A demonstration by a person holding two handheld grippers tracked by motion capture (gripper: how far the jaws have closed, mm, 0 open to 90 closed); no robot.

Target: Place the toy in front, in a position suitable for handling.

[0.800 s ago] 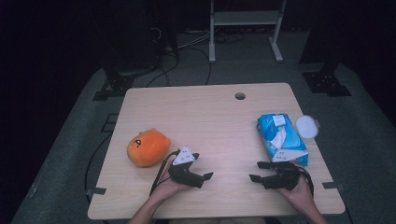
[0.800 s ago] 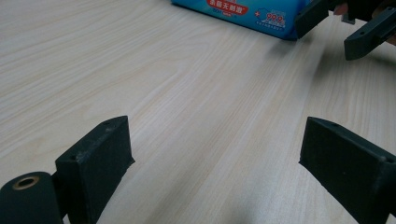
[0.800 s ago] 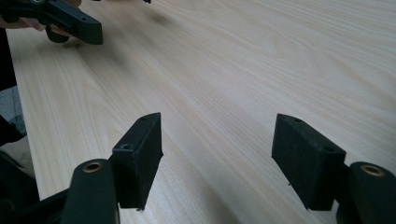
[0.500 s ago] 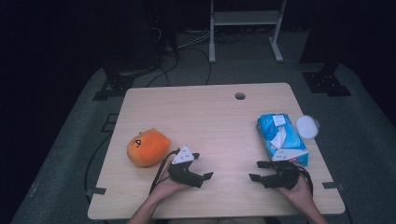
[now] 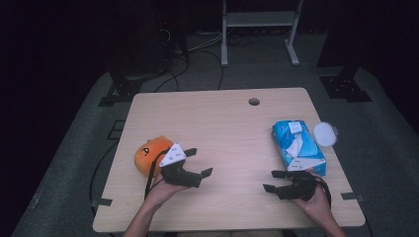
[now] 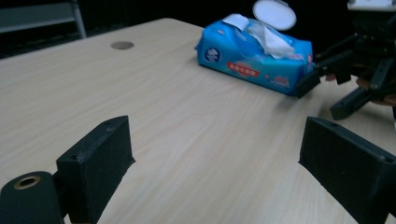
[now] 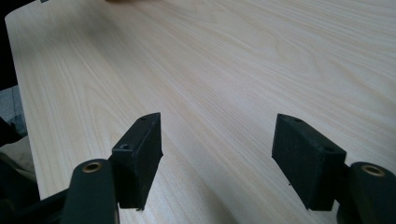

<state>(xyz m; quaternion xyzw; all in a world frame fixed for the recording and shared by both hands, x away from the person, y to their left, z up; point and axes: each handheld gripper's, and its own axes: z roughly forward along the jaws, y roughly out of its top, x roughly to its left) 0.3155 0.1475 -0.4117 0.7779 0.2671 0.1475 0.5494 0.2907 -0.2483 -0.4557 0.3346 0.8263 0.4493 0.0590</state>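
We see the plush (image 5: 150, 153) just beside the left tool (image 5: 198, 163), which gapes empty; across the bare table (image 5: 227, 128), the wipes pack (image 5: 298, 146) lies just beyond the right tool (image 5: 273, 180), likewise released, long axis pointing away.

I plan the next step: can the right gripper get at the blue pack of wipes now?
Probably yes: the right gripper is open and empty, beside the wipes pack, with nothing between them.

table (image 5: 222, 128) | cable hole (image 5: 254, 101) | metal stand (image 5: 259, 19) behind
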